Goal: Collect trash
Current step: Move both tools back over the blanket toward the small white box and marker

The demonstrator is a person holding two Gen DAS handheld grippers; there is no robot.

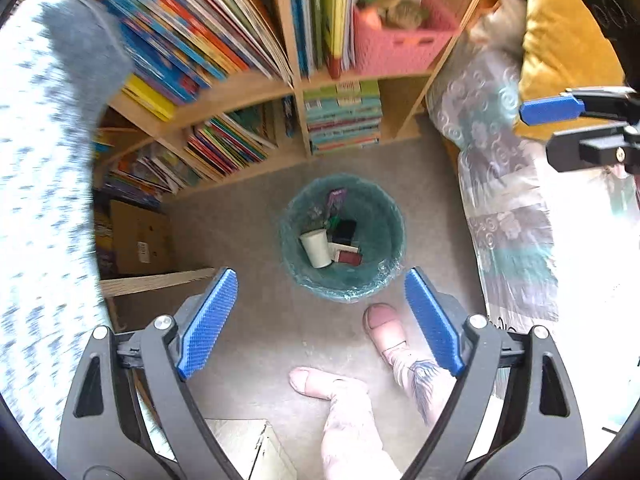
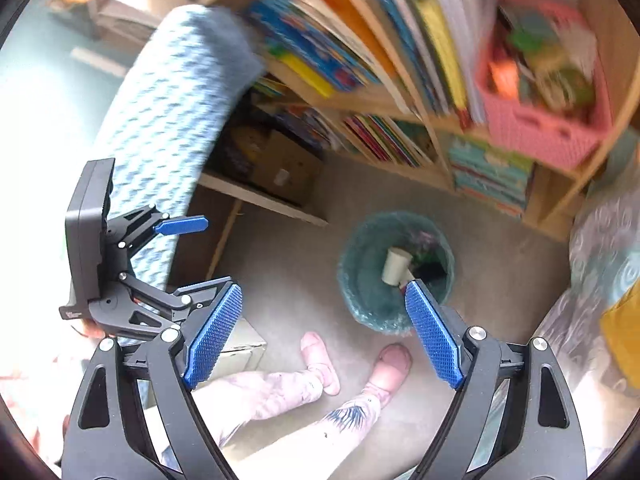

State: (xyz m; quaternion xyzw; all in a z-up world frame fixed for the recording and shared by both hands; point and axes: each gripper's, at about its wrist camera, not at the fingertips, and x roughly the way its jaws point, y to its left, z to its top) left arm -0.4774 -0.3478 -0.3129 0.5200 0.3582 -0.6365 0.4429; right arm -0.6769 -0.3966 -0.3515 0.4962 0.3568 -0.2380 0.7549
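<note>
A teal bin point(image 1: 384, 220) lined with a clear bag stands on the grey carpet, seen from well above. Inside lie a white paper cup point(image 1: 317, 249), a dark box point(image 1: 346, 230), a red packet point(image 1: 349, 258) and a purple wrapper point(image 1: 334, 200). My left gripper point(image 1: 320, 275) hovers high over the bin's near rim, open and empty. My right gripper point(image 2: 324, 287) is also open and empty, up over the carpet left of the bin point(image 2: 360, 280); the cup point(image 2: 395, 266) shows inside. The left gripper's blue finger point(image 2: 182, 226) appears at the left of the right wrist view.
A wooden bookshelf point(image 1: 248, 92) full of books stands behind the bin, with a pink basket point(image 1: 400, 44). A cardboard box point(image 1: 138, 236) sits at left, a bed with a patterned cover point(image 1: 500, 184) and a yellow pillow point(image 1: 560, 48) at right. A person's slippered feet point(image 1: 382, 328) stand near the bin.
</note>
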